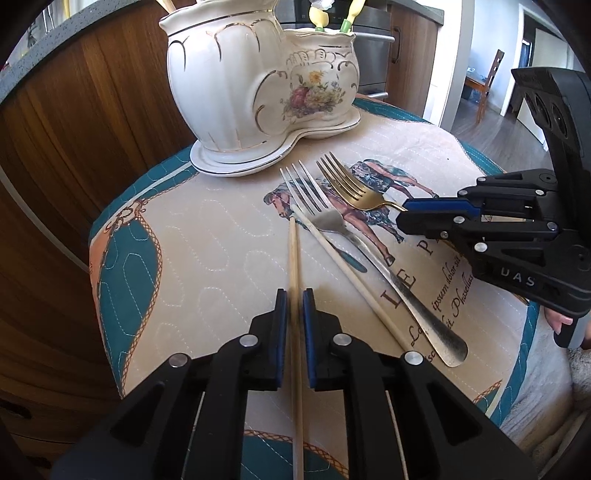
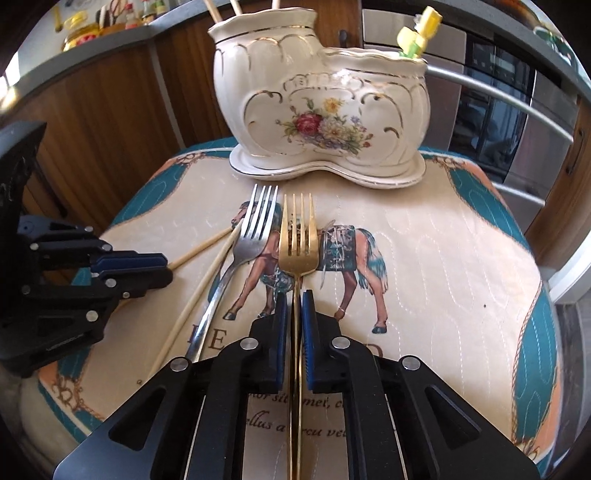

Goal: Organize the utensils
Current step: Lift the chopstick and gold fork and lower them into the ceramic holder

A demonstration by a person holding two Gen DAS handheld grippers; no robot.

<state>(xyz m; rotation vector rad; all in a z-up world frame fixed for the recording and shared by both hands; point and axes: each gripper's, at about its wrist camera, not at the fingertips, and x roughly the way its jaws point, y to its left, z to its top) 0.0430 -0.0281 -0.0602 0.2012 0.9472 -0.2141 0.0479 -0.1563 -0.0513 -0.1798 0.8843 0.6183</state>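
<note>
1. The left tool has its blue ribbed pads closed onto a thin, pale wooden chopstick, which runs straight out between the fingers towards the far side.
2. A second chopstick, the same slim round stick, lies on the cloth just to the right, angled, its far end touching the silver fork's tines.
3. The right tool is clenched on the narrow handle of the gold fork. The fork's shiny four-tined head points towards the far holder.
4. The silver fork lies just left of the gold one, polished steel with a broad rounded handle end.
5. All these rest on a quilted cloth, cream in the middle with a teal and orange rope border, a printed horse and script lettering. It covers the bench.
6. At the far edge stands a glazed white ceramic holder. It is scalloped, gold-trimmed and painted with flowers, and has a tall left compartment and a lower right one on a matching saucer.
7. Wooden sticks rise from the tall compartment, and yellow-green plastic handles rise from the low one.
</note>
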